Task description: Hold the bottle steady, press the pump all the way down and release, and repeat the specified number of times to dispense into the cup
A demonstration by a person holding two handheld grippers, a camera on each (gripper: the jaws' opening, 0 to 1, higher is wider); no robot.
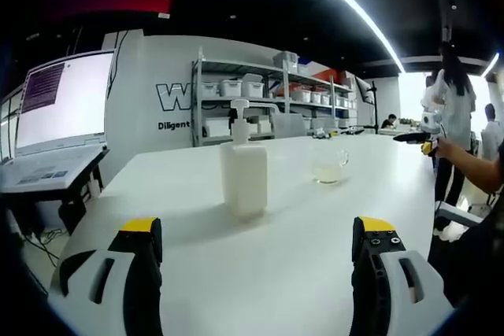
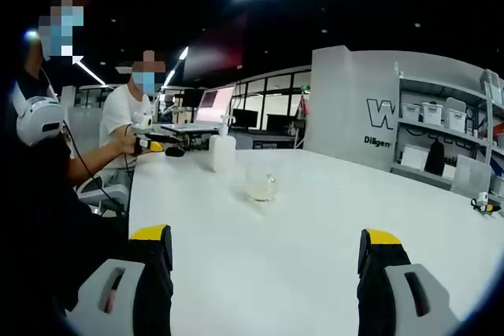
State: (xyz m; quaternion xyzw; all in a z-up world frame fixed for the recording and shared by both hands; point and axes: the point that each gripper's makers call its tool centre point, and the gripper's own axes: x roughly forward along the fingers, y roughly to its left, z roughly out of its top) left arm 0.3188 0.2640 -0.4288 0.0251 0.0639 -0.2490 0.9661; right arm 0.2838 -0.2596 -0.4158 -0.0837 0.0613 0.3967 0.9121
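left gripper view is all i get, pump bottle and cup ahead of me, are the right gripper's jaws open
Observer: Yes, the right gripper has its jaws wide open with nothing between them.
Operator: is it near the pump
Observer: No. In the right gripper view the pump bottle stands well ahead across the white table.
Operator: anything in its way
Observer: From that side the glass cup sits nearer than the bottle and slightly to its right.
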